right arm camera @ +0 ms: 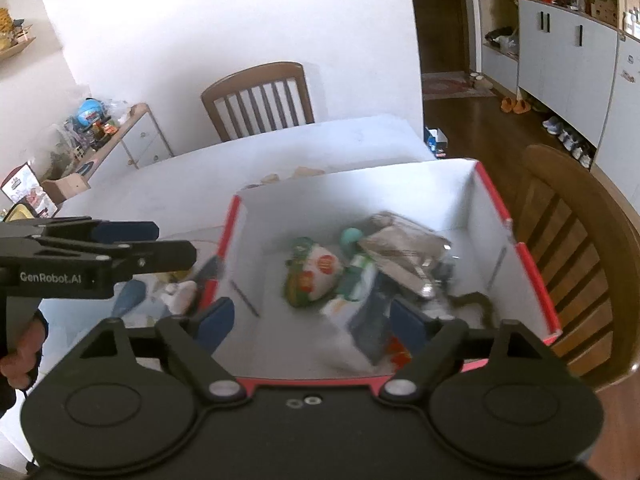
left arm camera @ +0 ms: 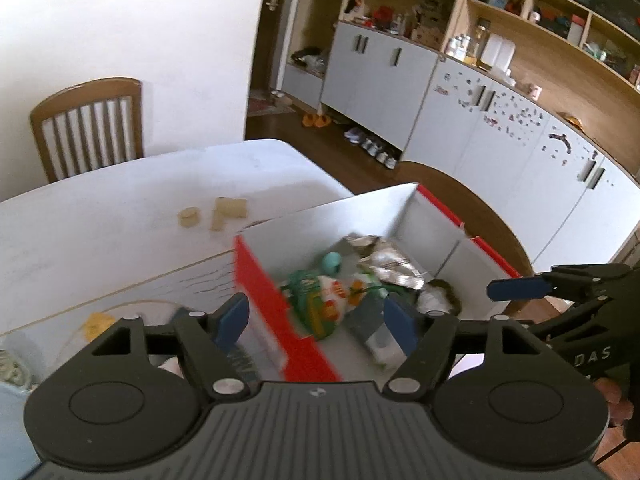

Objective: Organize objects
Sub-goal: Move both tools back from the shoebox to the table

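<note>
A red box with white inside (left arm camera: 434, 224) (right arm camera: 472, 196) stands on the white table (left arm camera: 120, 208) (right arm camera: 168, 196). In it lie a green-orange snack bag (left arm camera: 324, 296) (right arm camera: 314, 274), a teal ball (left arm camera: 333, 263) (right arm camera: 351, 236), a crumpled silver bag (left arm camera: 384, 260) (right arm camera: 404, 248) and a white-green carton (right arm camera: 352, 292). My left gripper (left arm camera: 316, 318) is open and empty over the box's left wall. My right gripper (right arm camera: 312, 318) is open and empty above the box's near side. Each gripper shows in the other's view (left arm camera: 520, 286) (right arm camera: 124, 236).
Wooden blocks (left arm camera: 230, 210) and a wooden disc (left arm camera: 188, 216) lie on the table beyond the box. A yellow piece (left arm camera: 96, 322) lies at the near left. Chairs stand behind the table (left arm camera: 88, 128) (right arm camera: 260, 100) and to the right of the box (right arm camera: 572, 248). Cabinets line the right wall.
</note>
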Demonstrator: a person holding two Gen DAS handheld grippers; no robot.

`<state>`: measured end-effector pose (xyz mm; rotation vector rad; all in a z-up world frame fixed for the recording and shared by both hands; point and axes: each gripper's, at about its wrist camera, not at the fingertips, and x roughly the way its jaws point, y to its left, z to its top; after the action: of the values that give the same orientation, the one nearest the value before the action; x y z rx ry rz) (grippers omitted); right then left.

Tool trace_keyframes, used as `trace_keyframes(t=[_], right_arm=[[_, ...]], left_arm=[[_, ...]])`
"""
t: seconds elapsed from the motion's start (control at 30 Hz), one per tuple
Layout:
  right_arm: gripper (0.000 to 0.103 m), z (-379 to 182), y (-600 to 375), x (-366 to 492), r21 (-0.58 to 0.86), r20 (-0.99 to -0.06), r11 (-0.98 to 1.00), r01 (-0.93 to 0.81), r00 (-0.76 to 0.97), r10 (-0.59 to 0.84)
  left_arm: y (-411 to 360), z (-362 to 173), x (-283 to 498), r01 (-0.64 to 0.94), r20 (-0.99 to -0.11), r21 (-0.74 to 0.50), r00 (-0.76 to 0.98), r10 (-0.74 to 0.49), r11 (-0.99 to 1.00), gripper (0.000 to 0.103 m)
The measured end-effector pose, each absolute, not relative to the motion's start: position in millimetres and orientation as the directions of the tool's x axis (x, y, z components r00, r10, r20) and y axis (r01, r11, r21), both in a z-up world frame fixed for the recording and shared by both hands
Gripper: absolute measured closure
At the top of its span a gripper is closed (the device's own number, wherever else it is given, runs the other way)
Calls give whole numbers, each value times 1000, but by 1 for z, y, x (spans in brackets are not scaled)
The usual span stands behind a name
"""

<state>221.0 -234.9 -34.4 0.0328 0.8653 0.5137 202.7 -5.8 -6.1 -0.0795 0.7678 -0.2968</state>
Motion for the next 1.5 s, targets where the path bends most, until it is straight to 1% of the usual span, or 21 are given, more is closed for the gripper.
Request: trace_keyframes(t=[0.13,0.2,0.47,0.5,0.57,0.8,0.9,1.2,1.4,1.5], right_arm=[[10,-31,-209,212,223,-711,871,-437,539,452],[7,-29,-197,208,219,-705,867,-447,541,458],[3,-29,-149,196,216,-705,849,-481,525,477],[3,-30,-142,195,217,-707,847,-486,520,480],[3,-32,-131,192,217,-710,843,-493,513,483],[3,-40,-94,189,201,-733,841,-503,492,470],[3,-45,-79,189,190,-741,841,-507,487,462],[3,-67,-34,197,151,-770,839,-522,470,431],[4,-84,-13,207,137,-792,842,-521,453,409],[4,-93,-6,214,125,-804,847,-516,448,392]], left_arm=[[24,-5,190,186,-668,-161,703,-246,969,21],[42,-5,185,162,-665,-160,711,-227,974,20],[98,-10,169,98,-668,-140,725,-167,985,15],[106,-11,167,91,-669,-139,725,-161,986,14],[120,-14,163,81,-667,-140,729,-155,987,1],[170,-20,156,50,-644,-158,751,-141,986,0],[191,-26,154,24,-637,-140,763,-108,990,0],[249,-61,160,-26,-678,-119,732,-62,993,0],[276,-85,171,-40,-711,-140,699,-72,989,0],[283,-97,178,-56,-717,-101,696,-34,993,0]])
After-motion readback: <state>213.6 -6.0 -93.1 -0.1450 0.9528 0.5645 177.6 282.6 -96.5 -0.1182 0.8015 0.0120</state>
